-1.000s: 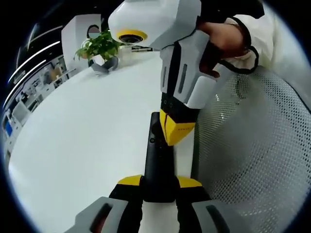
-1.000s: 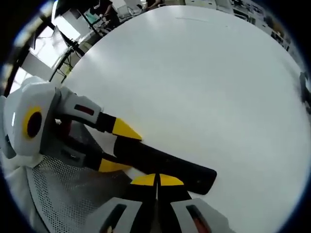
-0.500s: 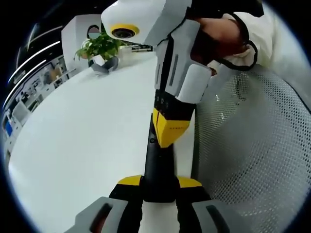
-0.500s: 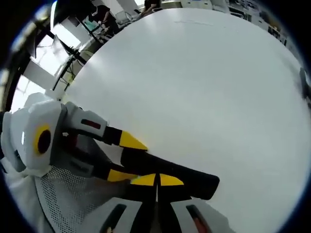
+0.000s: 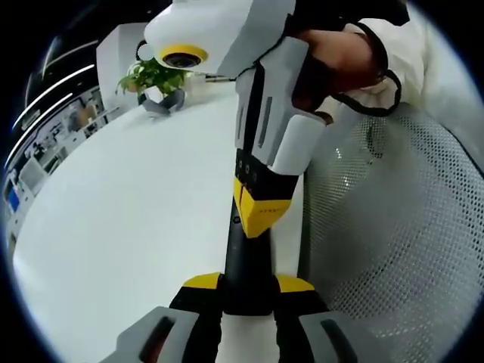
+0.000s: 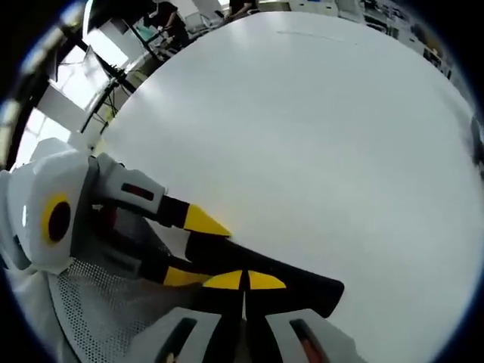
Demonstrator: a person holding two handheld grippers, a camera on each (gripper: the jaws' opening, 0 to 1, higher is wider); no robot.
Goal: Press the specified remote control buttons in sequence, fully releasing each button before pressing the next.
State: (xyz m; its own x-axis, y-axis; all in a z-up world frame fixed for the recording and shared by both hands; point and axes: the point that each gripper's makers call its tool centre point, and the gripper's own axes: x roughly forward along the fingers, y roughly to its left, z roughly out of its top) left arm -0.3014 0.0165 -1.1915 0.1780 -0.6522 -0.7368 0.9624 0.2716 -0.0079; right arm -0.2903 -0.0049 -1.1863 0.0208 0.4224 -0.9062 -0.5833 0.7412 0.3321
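Table point(image 5: 121, 227): white, wide, carries the work. Mesh chair point(image 5: 393, 249) stands at its edge. Potted plant point(image 5: 155, 76) sits at the far side, well apart. Remote point(image 5: 248, 265): black, long, lies over the table edge, its near end clamped between the left claw point(image 5: 248, 286) tips. Right claw point(image 6: 244, 281): tips together, yellow tips touching the remote top. A hand point(image 5: 340, 64) grips the right claw's body.
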